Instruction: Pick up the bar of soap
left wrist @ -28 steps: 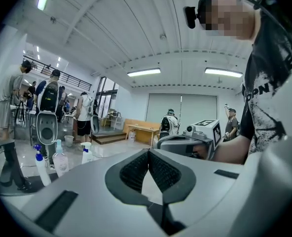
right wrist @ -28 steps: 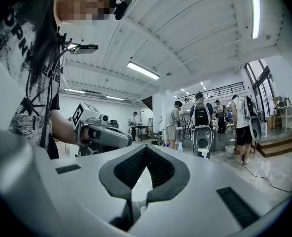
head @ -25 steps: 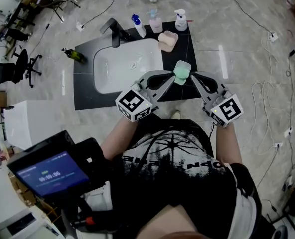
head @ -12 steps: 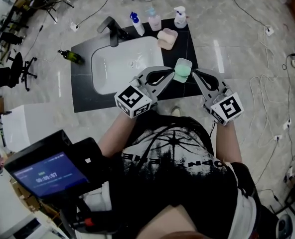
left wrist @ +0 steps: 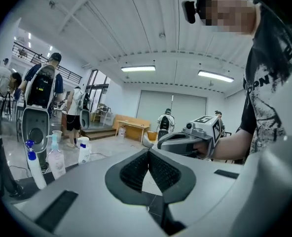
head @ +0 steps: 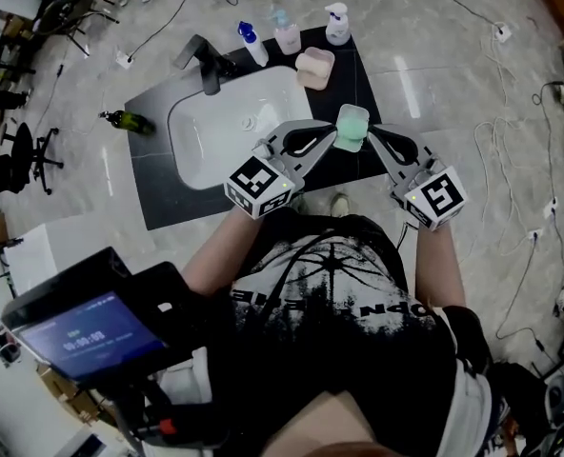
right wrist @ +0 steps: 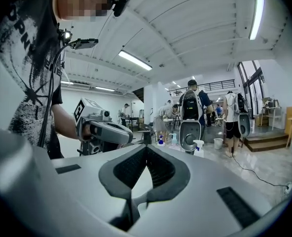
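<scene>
A mint-green bar of soap (head: 351, 127) lies on the black counter (head: 158, 184) to the right of the white basin (head: 230, 127). A pink soap (head: 314, 68) sits farther back. My left gripper (head: 331, 135) points at the green bar from the left, and my right gripper (head: 372, 130) from the right. Their tips lie close on either side of it in the head view; contact cannot be told. Both are shut with nothing between the pads. In the left gripper view the left gripper (left wrist: 148, 152) faces the right one, and the right gripper (right wrist: 146, 147) faces the left one in its own view.
A black faucet (head: 204, 62) stands at the basin's back left. Three bottles (head: 287, 31) line the counter's back edge. A dark green bottle (head: 125, 120) lies on the floor to the left. Cables run across the floor on the right. People stand in the background.
Both grippers have drifted a little and sunk slightly, staying shut, with their tips still flanking the green bar. The head camera has shifted, so the counter sits more to the left.
</scene>
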Available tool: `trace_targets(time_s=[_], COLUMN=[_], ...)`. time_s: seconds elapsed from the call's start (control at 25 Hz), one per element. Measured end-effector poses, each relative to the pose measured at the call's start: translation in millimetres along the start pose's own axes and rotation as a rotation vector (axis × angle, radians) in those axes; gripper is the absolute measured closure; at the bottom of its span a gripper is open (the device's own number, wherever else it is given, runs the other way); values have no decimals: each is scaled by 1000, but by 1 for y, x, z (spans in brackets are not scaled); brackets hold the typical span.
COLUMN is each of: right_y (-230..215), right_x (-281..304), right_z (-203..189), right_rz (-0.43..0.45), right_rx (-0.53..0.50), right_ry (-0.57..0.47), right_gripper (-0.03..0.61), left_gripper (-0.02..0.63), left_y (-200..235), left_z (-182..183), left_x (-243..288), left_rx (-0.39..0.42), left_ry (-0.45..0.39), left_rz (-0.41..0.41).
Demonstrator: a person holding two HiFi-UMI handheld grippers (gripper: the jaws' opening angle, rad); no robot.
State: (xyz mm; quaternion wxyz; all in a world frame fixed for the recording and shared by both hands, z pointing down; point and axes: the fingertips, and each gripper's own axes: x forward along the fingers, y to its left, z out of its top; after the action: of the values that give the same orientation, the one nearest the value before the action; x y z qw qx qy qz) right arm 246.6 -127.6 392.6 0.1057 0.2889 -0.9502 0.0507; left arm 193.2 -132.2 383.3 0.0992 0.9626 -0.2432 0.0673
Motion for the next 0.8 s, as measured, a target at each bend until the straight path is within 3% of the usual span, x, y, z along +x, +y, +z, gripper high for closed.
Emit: trace_targets(time_s=[0.24, 0.56, 0.64, 0.8], right_y=[-12, -22, -25, -27], right_x=[11, 31, 36, 48], right_z=[-13, -47, -57, -80], right_rz=[-81, -84, -87, -58], right_rx=[15, 3, -4, -39], right_ry=[67, 202, 248, 360], right_gripper=[565, 556, 483, 422], left_gripper=[603, 603, 603, 603], left_y=[6, 18, 22, 31], left_z=[-14, -33, -39, -50], left_x=[4, 12, 14, 19], left_rx=[-18, -59, -69, -91], left_ry=[31, 60, 68, 82], left_rz=[-61, -108, -115, -120])
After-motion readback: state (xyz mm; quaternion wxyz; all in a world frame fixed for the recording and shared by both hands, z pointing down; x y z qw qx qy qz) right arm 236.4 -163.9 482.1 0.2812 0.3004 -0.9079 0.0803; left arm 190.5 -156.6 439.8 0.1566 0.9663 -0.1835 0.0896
